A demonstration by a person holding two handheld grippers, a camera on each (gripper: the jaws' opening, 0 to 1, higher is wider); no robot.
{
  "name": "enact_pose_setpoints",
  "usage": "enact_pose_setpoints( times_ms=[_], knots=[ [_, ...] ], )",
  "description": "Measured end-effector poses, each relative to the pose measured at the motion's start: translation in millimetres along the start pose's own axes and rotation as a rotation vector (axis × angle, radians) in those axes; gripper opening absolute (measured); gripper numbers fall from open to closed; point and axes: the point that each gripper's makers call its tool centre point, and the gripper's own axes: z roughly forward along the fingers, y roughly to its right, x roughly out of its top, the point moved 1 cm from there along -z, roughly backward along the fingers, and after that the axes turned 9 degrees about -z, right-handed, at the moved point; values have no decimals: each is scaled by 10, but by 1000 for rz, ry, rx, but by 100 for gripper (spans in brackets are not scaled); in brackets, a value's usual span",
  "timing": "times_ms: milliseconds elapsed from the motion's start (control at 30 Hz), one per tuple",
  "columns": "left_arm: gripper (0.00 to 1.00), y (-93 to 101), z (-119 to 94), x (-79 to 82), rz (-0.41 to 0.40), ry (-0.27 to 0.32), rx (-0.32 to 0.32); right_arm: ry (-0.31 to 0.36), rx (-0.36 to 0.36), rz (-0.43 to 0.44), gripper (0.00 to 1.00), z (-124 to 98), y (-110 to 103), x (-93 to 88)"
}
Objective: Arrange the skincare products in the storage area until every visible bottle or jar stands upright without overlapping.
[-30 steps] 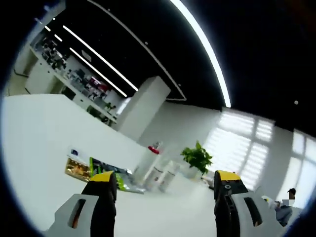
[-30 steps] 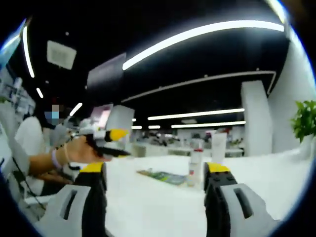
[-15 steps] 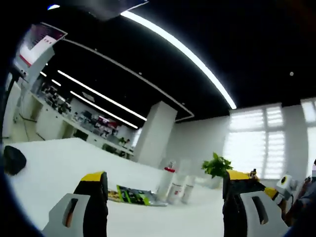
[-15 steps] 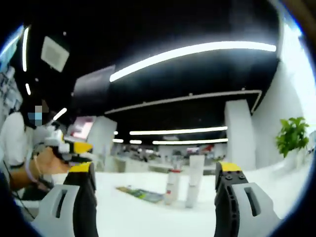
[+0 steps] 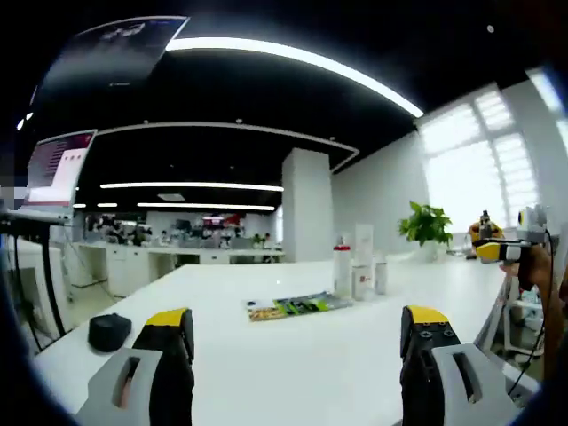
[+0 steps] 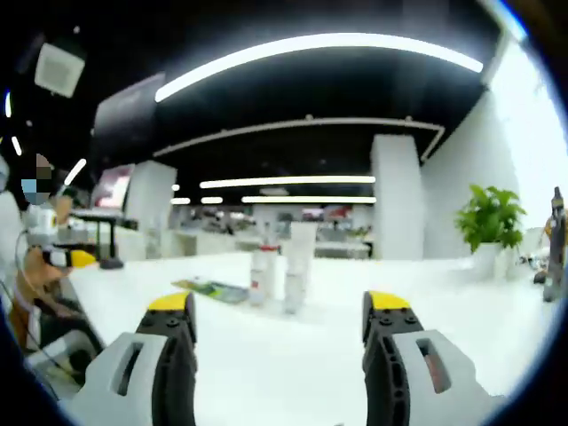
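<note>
Three skincare containers stand upright in a tight group on the white table (image 5: 293, 373): a white bottle with a red cap (image 5: 342, 271), a tall white tube (image 5: 364, 257) and a small clear bottle (image 5: 381, 273). They sit well beyond my left gripper (image 5: 296, 316), which is open with nothing between its jaws. In the right gripper view the same white bottle (image 6: 260, 276), tall tube (image 6: 303, 251) and small bottle (image 6: 293, 290) stand ahead of my right gripper (image 6: 277, 302), also open and holding nothing. A hand holds the right gripper (image 5: 497, 250) at the table's right edge.
A flat green printed packet (image 5: 289, 307) lies on the table left of the bottles, also seen as the packet (image 6: 211, 287). A black mouse-like object (image 5: 109, 331) sits near the left edge. A potted plant (image 5: 426, 224) stands behind. A person's hand holds the left gripper (image 6: 64, 258).
Both views have swung down and levelled out, bringing much more table into sight. The bottles and packet stand as before. Both grippers stay open.
</note>
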Motion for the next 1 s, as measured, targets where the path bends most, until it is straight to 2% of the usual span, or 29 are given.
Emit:
enact_pose_setpoints(
  times_ms=[33, 133, 200, 267, 367, 500, 733, 1000],
  knots=[
    [100, -67, 6, 94, -9, 10, 1, -4, 7, 1, 87, -10, -11, -18],
    [99, -212, -77, 167, -30, 38, 40, -43, 43, -21, 92, -33, -65, -43],
    [99, -253, -95, 179, -25, 35, 46, -48, 46, -51, 95, -59, -90, -15],
    [95, -294, -120, 114, -4, -18, 55, -63, 39, -91, 100, -92, -80, -1],
    [90, -321, -147, 6, 71, -113, 57, -93, 12, -131, 100, -174, 26, -17],
    [91, -278, -152, -27, 99, -147, 43, -72, -46, -131, 100, -276, 215, 21],
    [100, -114, -150, 19, 88, -140, -14, -40, -71, -88, 100, -325, 372, -3],
    [100, -112, -126, -22, 87, -174, -5, -45, -27, -37, 100, -264, 338, -101]
  ],
)
